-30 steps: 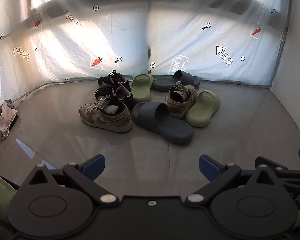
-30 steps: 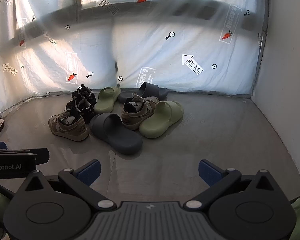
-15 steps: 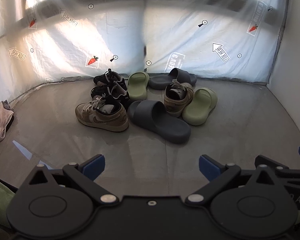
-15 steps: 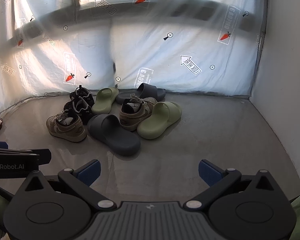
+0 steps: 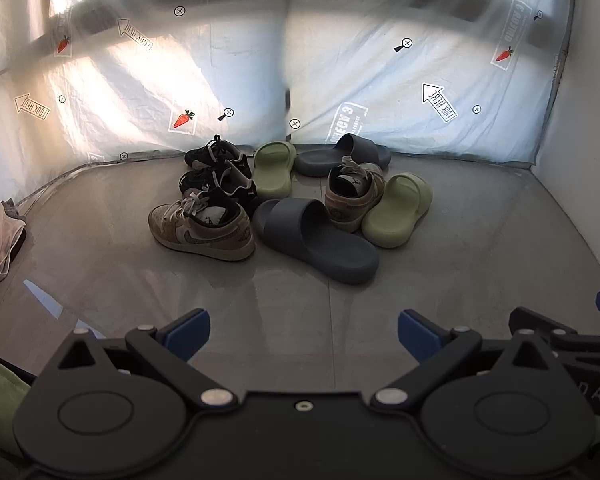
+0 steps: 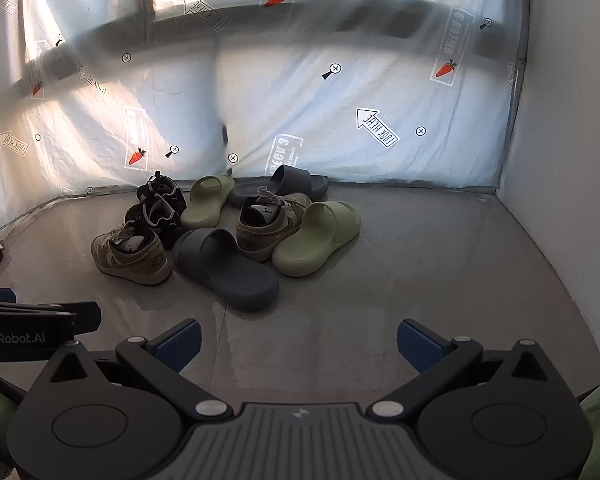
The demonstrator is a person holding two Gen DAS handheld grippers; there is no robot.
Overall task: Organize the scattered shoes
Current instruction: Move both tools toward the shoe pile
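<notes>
A heap of shoes lies on the grey floor by the back sheet. A tan sneaker (image 5: 204, 228) lies at the front left, its mate (image 5: 352, 192) stands among the slides. Two black sneakers (image 5: 220, 172) sit behind. A dark grey slide (image 5: 320, 240) points toward me, the other grey slide (image 5: 340, 156) is at the back. Two green slides (image 5: 274, 168) (image 5: 398, 210) flank the heap. In the right wrist view the grey slide (image 6: 228, 268) and green slide (image 6: 316, 238) are nearest. My left gripper (image 5: 302, 330) and right gripper (image 6: 298, 344) are open, empty, well short of the shoes.
A crumpled cloth (image 5: 4, 236) lies at the far left by the sheet. A printed plastic sheet (image 5: 380, 80) closes the back, a white wall (image 6: 560, 160) the right side. The left gripper's body (image 6: 32, 332) shows at the right wrist view's left edge.
Both cameras have tilted or drifted slightly, so the shoe heap sits a little higher and further left in the views. The shoes themselves have not moved and both grippers stay open.
</notes>
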